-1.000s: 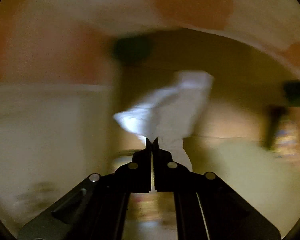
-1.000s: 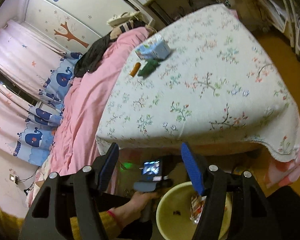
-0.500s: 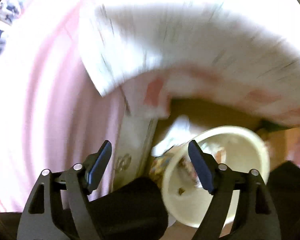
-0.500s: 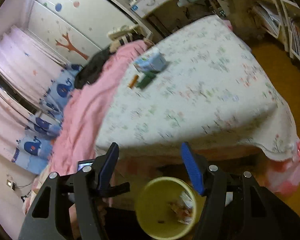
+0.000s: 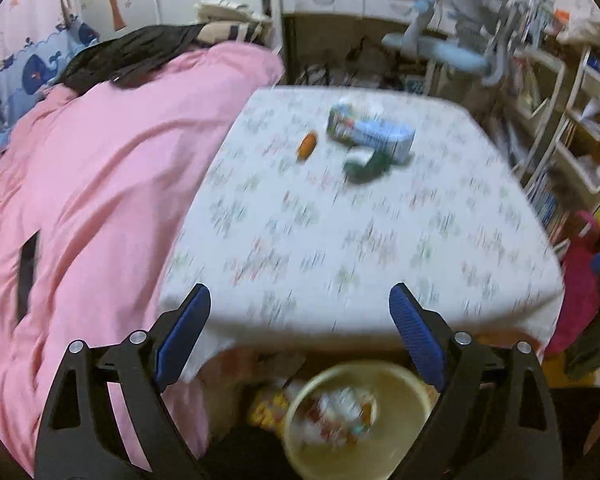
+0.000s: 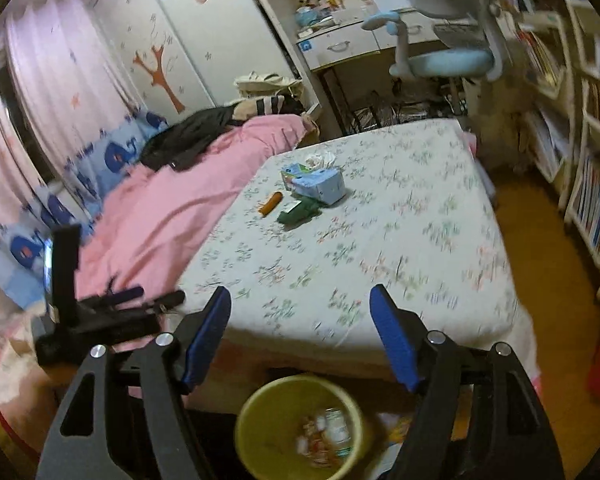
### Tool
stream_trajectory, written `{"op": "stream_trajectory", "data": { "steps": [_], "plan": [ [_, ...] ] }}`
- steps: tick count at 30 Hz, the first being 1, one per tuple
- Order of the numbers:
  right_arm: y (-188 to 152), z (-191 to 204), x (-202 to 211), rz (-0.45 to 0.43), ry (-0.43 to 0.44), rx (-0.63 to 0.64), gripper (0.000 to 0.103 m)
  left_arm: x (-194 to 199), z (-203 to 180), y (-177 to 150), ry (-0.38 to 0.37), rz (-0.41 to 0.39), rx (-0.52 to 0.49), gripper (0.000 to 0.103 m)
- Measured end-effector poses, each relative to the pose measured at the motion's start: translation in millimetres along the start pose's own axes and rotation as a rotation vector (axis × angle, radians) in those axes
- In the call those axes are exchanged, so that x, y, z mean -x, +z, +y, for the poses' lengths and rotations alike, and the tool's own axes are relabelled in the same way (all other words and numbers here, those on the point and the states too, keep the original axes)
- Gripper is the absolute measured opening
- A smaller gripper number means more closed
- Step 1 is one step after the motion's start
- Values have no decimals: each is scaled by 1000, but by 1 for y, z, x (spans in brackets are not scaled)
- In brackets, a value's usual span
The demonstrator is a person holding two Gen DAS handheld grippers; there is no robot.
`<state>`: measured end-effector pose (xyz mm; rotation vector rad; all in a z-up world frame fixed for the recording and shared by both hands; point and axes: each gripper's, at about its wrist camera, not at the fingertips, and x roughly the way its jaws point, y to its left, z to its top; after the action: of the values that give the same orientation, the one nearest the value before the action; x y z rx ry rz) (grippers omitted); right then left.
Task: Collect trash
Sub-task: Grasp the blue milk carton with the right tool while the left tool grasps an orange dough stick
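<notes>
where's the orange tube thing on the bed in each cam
Left wrist: orange tube lies upper centre, on the floral sheet, left of the blue box.
Right wrist: orange tube lies left of centre, near the pink duvet's edge.
Shared landmark: the blue box, just right of the tube in both.

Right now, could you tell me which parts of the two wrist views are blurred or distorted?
Left wrist view: motion blur smears the floral bedspread and the yellow bin; fisheye bends the edges. Right wrist view: sharper, though the bin and the left gripper are blurred.
</notes>
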<state>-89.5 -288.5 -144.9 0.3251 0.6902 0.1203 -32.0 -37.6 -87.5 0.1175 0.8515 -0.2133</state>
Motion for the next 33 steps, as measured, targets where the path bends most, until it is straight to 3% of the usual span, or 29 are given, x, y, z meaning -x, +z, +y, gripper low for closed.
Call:
{"op": "stream_trajectory", "data": {
  "steps": [1, 4, 9, 15, 19, 23, 26, 31, 32, 33],
  "plan": [
    [5, -1, -5, 11, -10, 17, 69, -22, -1, -15, -3, -14, 4, 87],
    [26, -4, -37, 45, -53, 68, 69, -77, 2, -16, -36, -28, 30, 87],
    [58, -10, -104, 99, -91, 113, 69, -142, 1, 13, -112, -35, 56, 87],
    [91, -8, -161, 126, -99, 184, 69, -215, 6, 62, -65, -29, 44, 87],
    [108, -3, -194, 146, -92, 227, 69, -250, 0, 80, -49, 20, -28, 79],
    [118, 2, -224, 185, -80, 258, 69, -271, -1, 88, -90, 49, -17, 76],
    [121, 2, -244, 211, -92, 281, 76, -283, -11, 92, -85, 64, -79, 74],
    [122, -8, -259, 241, -103, 278, 73, -301, -18, 94, -95, 95, -105, 62],
    [120, -12, -261, 243, -102, 273, 70, -302, -18, 95, -95, 94, -106, 55],
    [119, -16, -263, 257, -103, 262, 57, -303, -18, 96, -100, 93, -103, 43]
  ]
}}
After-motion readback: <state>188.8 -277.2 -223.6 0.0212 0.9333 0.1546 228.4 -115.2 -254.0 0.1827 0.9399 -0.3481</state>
